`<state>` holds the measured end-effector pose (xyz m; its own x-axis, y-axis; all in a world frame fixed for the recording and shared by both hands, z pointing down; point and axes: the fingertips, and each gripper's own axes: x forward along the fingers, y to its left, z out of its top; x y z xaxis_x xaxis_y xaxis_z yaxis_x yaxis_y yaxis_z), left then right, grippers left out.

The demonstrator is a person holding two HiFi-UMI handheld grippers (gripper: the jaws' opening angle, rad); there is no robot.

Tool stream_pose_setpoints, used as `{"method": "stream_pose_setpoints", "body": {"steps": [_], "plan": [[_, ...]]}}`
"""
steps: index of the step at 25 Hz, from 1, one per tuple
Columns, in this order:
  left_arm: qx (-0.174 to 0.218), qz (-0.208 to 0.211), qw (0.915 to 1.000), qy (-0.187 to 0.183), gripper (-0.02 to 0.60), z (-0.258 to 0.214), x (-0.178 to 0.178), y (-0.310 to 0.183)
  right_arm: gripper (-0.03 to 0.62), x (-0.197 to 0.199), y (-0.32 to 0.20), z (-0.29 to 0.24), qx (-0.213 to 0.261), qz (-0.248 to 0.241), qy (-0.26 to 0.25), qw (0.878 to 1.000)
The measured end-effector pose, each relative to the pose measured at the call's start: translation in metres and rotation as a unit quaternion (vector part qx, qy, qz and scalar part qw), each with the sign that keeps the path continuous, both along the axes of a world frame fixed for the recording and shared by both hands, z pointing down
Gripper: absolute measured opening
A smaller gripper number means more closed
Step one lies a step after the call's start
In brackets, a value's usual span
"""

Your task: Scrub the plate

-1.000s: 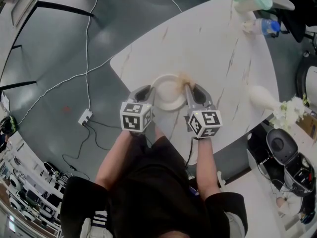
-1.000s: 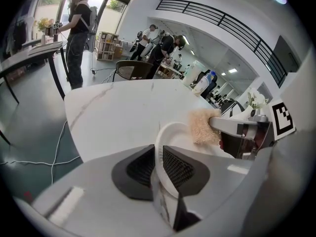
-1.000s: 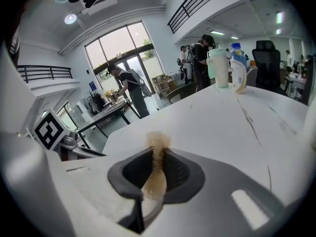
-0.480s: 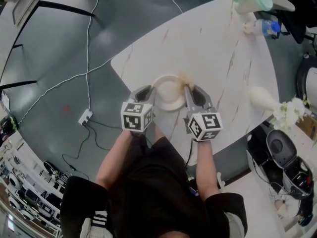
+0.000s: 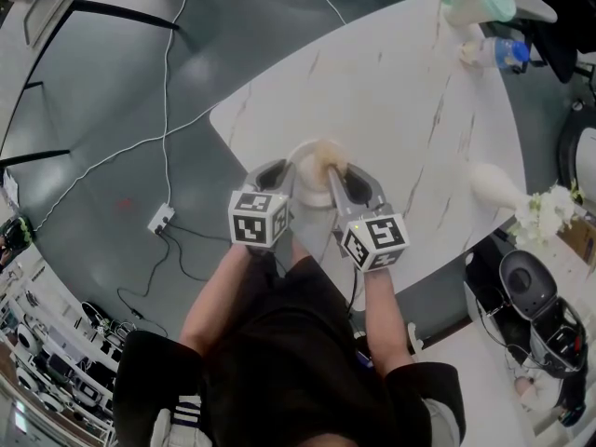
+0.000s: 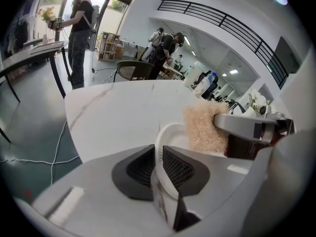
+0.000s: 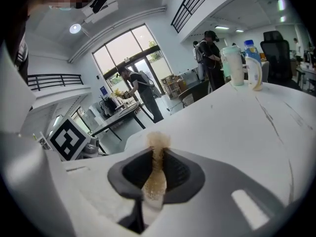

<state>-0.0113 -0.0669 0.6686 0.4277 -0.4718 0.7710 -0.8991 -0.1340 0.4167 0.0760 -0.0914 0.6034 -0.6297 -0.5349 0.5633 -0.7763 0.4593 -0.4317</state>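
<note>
The white plate (image 5: pixel 305 196) is gripped by its rim in the left gripper (image 6: pixel 158 166), close to the table's (image 5: pixel 400 91) near edge. A tan sponge (image 7: pixel 157 147) is pinched in the right gripper (image 5: pixel 340 180) and pressed against the plate — beyond it, bare tabletop is left open.

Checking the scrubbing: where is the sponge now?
Head view: the sponge is near the table's front edge, clamped in the right gripper, over the white plate whose rim the left gripper holds.
</note>
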Motion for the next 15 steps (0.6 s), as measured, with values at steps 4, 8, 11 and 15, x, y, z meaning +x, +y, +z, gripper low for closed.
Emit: {"method": "stream_pose_setpoints", "body": {"steps": [4, 8, 11, 15], "plan": [[0.001, -0.004, 1.0, 0.002, 0.057, 0.0, 0.0, -0.001, 0.049, -0.017, 0.008, 0.007, -0.013, -0.025, -0.006, 1.0], [0.002, -0.004, 1.0, 0.005, 0.057, 0.0, 0.001, -0.001, 0.049, -0.033, 0.019, 0.013, -0.024, -0.043, -0.009, 0.999], [0.002, -0.005, 1.0, 0.007, 0.055, 0.0, 0.0, 0.0, 0.049, -0.037, 0.024, 0.018, -0.033, -0.046, -0.008, 0.998], [0.004, -0.009, 0.9999, 0.01, 0.055, 0.001, 0.001, -0.001, 0.049, -0.034, 0.024, 0.023, -0.04, -0.044, -0.007, 0.998]]}}
